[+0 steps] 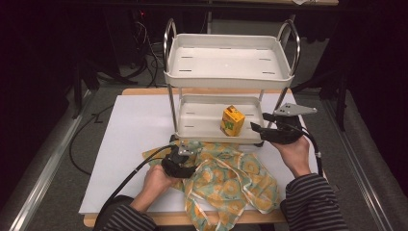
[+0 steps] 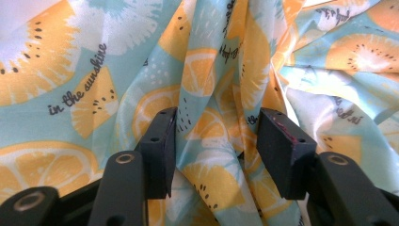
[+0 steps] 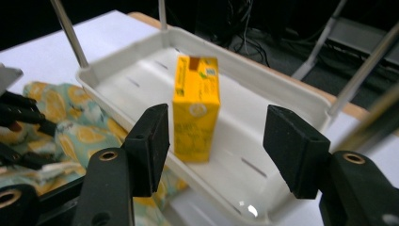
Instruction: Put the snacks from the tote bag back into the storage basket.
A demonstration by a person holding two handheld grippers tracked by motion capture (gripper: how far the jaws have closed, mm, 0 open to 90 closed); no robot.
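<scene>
My right gripper (image 3: 215, 141) hangs with its matte black jaws apart, holding nothing, just outside the rack's lower tray (image 3: 282, 89). In that glossy white plastic tray a boxy yellow juice carton (image 3: 195, 108) stands upright. My left gripper (image 2: 214, 141), jaws parted over soft folds, rests on the citrus-print cloth (image 2: 94, 94) crumpled before the tray; its near edge is cut off.

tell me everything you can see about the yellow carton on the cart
The yellow carton is a small, tall box that looks like printed card, with a brown patch near its top edge and small printed marks. It stands upright on the lower tray of the white cart, touching only the tray floor. The right gripper faces it, apart.
</scene>
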